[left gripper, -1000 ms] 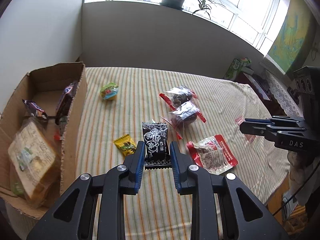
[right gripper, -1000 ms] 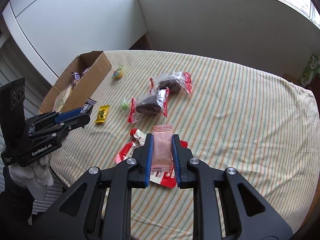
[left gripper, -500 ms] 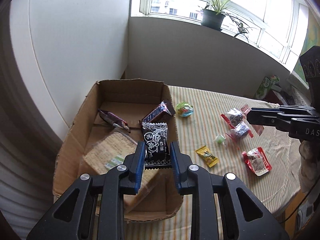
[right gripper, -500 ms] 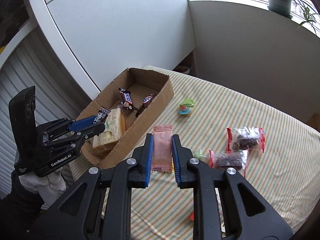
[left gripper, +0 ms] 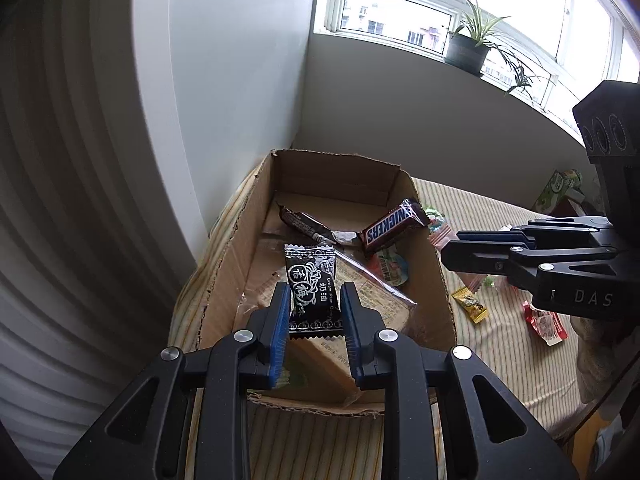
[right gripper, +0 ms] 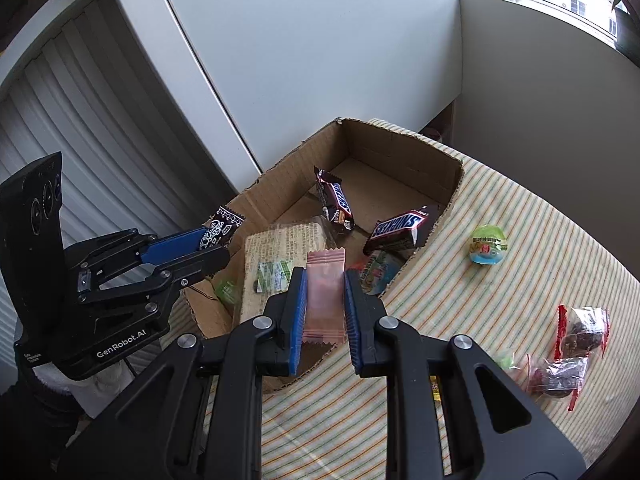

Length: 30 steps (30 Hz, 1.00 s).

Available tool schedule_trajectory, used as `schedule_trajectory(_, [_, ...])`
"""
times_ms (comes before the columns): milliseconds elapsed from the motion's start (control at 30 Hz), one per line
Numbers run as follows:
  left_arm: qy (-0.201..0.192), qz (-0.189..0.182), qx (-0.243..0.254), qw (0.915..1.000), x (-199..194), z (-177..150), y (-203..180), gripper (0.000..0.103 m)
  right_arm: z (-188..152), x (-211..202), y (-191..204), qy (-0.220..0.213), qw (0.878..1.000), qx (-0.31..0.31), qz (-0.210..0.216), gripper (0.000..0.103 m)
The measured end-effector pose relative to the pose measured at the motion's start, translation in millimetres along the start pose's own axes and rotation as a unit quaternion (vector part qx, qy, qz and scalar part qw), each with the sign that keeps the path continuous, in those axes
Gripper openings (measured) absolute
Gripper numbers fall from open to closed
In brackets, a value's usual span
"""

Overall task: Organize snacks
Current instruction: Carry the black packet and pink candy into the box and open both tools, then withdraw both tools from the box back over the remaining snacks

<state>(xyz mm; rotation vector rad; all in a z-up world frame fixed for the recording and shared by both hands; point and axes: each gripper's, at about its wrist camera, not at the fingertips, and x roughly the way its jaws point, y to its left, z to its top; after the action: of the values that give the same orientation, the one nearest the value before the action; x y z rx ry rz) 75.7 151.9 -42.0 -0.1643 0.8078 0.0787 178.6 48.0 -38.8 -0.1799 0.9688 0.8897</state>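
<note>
I hold two grippers above an open cardboard box at the edge of a striped tablecloth. My left gripper pinches a black sweet packet between its blue pads, over the box's near end. My right gripper is clamped on a pale pink sachet, over the box's near wall. Neither packet has been let go.

Inside the box lie a Snickers bar leaning on the right wall, a second dark chocolate bar, a large clear-wrapped biscuit pack and a small colourful tub.

Left on the cloth: a green and blue round sweet, two clear bags with red ends, a yellow packet, a red and white packet and a small green sweet. By my reckoning roughly half the sorting remains
</note>
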Motion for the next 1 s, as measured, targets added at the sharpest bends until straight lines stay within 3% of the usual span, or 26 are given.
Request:
schedule_trajectory(133, [0.001, -0.001, -0.004, 1.0, 1.0, 0.0, 3.7, 0.024, 2.2, 3.9, 6.0, -0.001, 1.0, -0.009, -0.003, 0.024])
schedule_trajectory(167, [0.003, -0.001, -0.004, 1.0, 1.4, 0.1, 3.8, 0.028, 3.0, 3.5, 6.9, -0.002, 1.0, -0.01, -0.003, 0.034])
schedule_trajectory(200, [0.004, 0.0, -0.004, 1.0, 1.6, -0.2, 3.5, 0.04, 3.1, 3.1, 7.2, -0.004, 1.0, -0.01, -0.005, 0.049])
schedule_trajectory(267, [0.0, 0.001, -0.004, 1.0, 0.8, 0.1, 3.6, 0.052, 3.2, 0.8, 6.1, -0.012, 1.0, -0.011, -0.007, 0.065])
schedule_trajectory(367, [0.001, 0.004, -0.006, 1.0, 0.6, 0.3, 3.7, 0.052, 2.7, -5.0, 3.3, -0.016, 1.0, -0.008, -0.011, 0.067])
schedule_trajectory(467, [-0.003, 0.004, -0.011, 0.9999, -1.5, 0.6, 4.7, 0.053, 0.6, -12.7, -0.2, -0.022, 1.0, -0.006, -0.019, 0.081])
schedule_trajectory(1000, [-0.015, -0.037, 0.004, 0.9992, -9.9, -3.9, -39.7, 0.053, -39.4, -90.6, -70.2, -0.053, 0.994, 0.04, -0.082, 0.093])
